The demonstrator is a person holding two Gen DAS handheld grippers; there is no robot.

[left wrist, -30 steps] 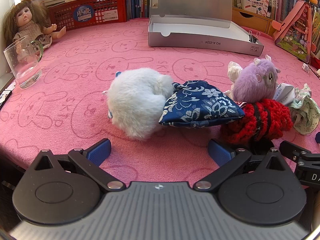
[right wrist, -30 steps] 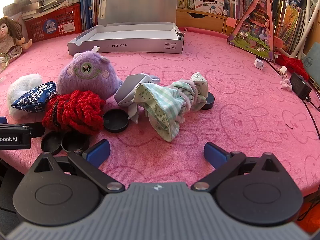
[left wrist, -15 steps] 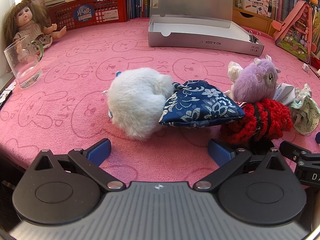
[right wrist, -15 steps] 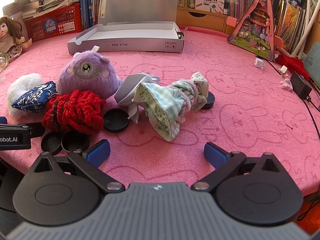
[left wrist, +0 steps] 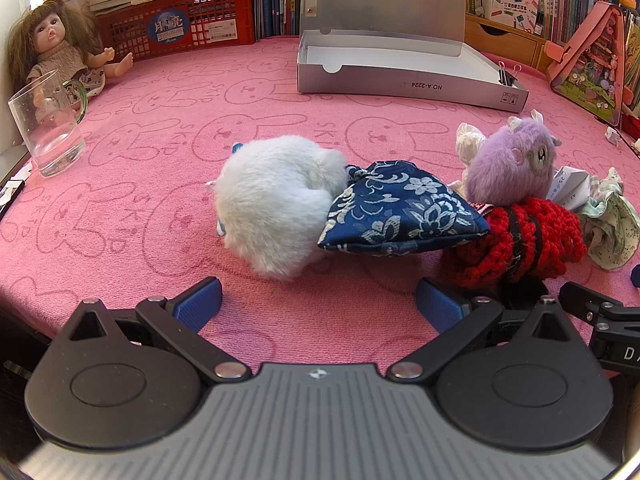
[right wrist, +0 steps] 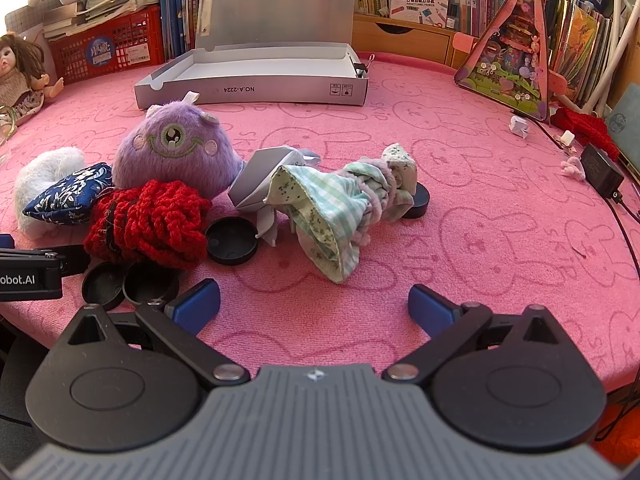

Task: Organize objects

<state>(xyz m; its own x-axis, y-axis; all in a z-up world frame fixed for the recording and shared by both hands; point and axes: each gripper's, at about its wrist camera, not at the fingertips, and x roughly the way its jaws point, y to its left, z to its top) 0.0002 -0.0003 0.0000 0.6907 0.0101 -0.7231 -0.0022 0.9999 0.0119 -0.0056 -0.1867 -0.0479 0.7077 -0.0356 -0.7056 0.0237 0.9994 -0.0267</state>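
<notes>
- The left claw [left wrist: 318, 306] sits at the bottom of its frame with its blue-tipped fingers [left wrist: 199, 303] spread wide and nothing between them, above the near edge of the pink desk [left wrist: 160, 168].
- The right claw [right wrist: 314, 304] is likewise spread wide and empty, low in its frame.
- In the left wrist view, a white furry toy [left wrist: 272, 204] lies at centre frame, and a blue floral pouch [left wrist: 396, 212] leans against its right side.
- Right of the pouch lies a red knitted piece [left wrist: 520, 236], with a purple one-eyed plush [left wrist: 512, 164] just behind it.
- In the right wrist view, a folded grey paper shape [right wrist: 260, 184] rests between the purple plush and a green checked cloth doll [right wrist: 340, 208] lying on its side at centre frame.
- Three black round lids lie near the red knit: one [right wrist: 232, 240] just right of it, two [right wrist: 130, 282] at lower left; a fourth dark disc [right wrist: 418, 202] seems to sit under the cloth doll's head, though it is partly hidden.
- An open grey box [right wrist: 256, 76] with its lid raised stands in the upper centre, empty inside as far as can be seen.
- A brown-haired doll [left wrist: 52, 52] sits at upper left of the left wrist view, with a glass mug [left wrist: 48, 124] just in front of it.
</notes>
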